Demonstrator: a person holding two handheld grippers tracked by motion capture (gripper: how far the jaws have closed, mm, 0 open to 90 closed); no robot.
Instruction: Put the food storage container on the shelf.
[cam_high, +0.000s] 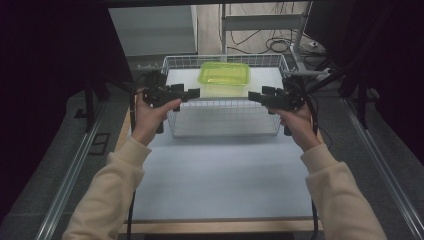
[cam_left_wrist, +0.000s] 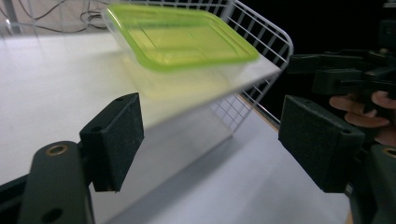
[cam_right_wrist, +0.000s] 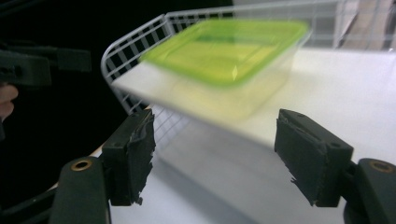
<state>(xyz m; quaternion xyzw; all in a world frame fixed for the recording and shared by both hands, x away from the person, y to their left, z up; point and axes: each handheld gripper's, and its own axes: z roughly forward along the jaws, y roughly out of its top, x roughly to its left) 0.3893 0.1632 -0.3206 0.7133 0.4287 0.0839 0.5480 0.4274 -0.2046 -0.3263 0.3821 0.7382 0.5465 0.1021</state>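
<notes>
Lime-green lid over a clear plastic tub: the food container (cam_high: 224, 79) sits inside the white wire basket (cam_high: 225, 118), on a white board (cam_high: 176, 80) laid across the basket's top, toward the far side. The left gripper (cam_high: 194, 93) and the right gripper (cam_high: 254, 96) flank the container just near of it, level with the basket's near rim; both stand released, jaws spread with nothing between the pads and no contact with the tub. In the left gripper view the container (cam_left_wrist: 180, 39) lies ahead of the open jaws, as it does in the right gripper view (cam_right_wrist: 229, 58). Judged from this layout, placement in the basket is done; what is left is to back the hands away. The basket rests on a pale blue-white mat (cam_high: 220, 175) over a wood-edged table (cam_high: 220, 227). Dark curtains close both sides; grey floor, metal rails, a table frame and loose cables lie beyond.
</notes>
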